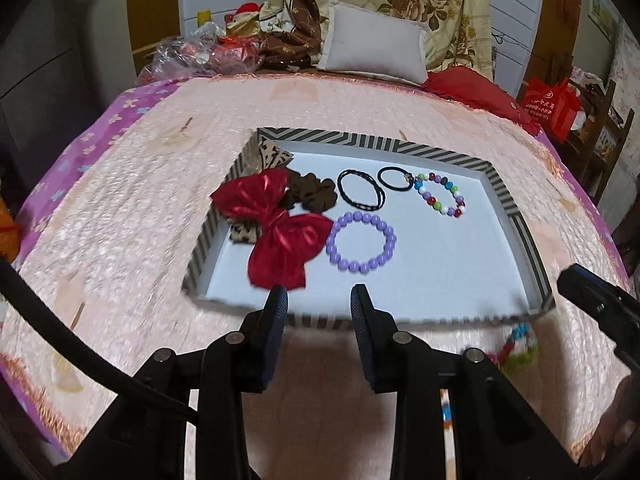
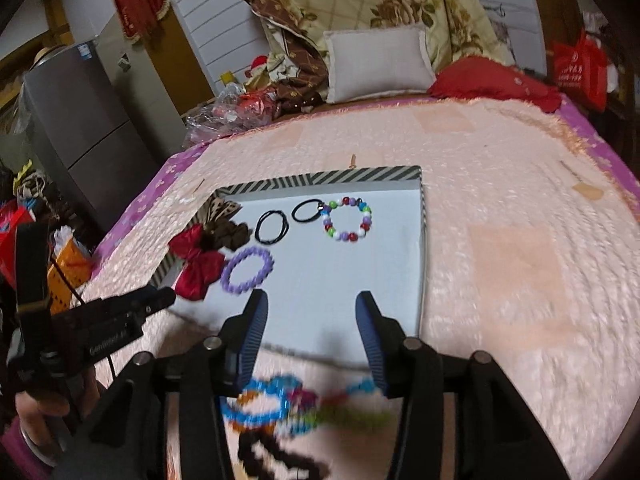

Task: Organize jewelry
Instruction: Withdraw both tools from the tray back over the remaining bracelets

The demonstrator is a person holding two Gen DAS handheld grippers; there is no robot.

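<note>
Left tool (image 1: 319, 300), as I see it through its own camera, hangs with its fingers apart and nothing between them, just over the near wall of the striped tray (image 1: 516, 216) on the bed (image 1: 120, 208). Inside the tray, ahead of the tool, lie a red bow (image 1: 276, 228), a brown scrunchie (image 1: 312, 194), thin black hair ties (image 1: 361, 191), a thicker black hair tie (image 1: 395, 178), a purple bead bracelet (image 1: 361, 241) and a multicoloured bead bracelet (image 1: 440, 194). A red bag (image 1: 550, 106) at right carries white print I cannot read. A blurred bright bracelet (image 1: 516, 344) lies on the bed outside the tray, near the right tool (image 1: 592, 296).

From the right wrist camera, the right tool (image 2: 310, 334) is likewise spread and empty, poised above the tray's (image 2: 360, 174) near edge. Below its fingers, on the bed (image 2: 520, 240), sit blurred colourful bracelets (image 2: 280, 400) and a dark scrunchie (image 2: 276, 460). The left tool (image 2: 156, 300) shows at left, its body bearing white lettering too smeared to make out.
</note>
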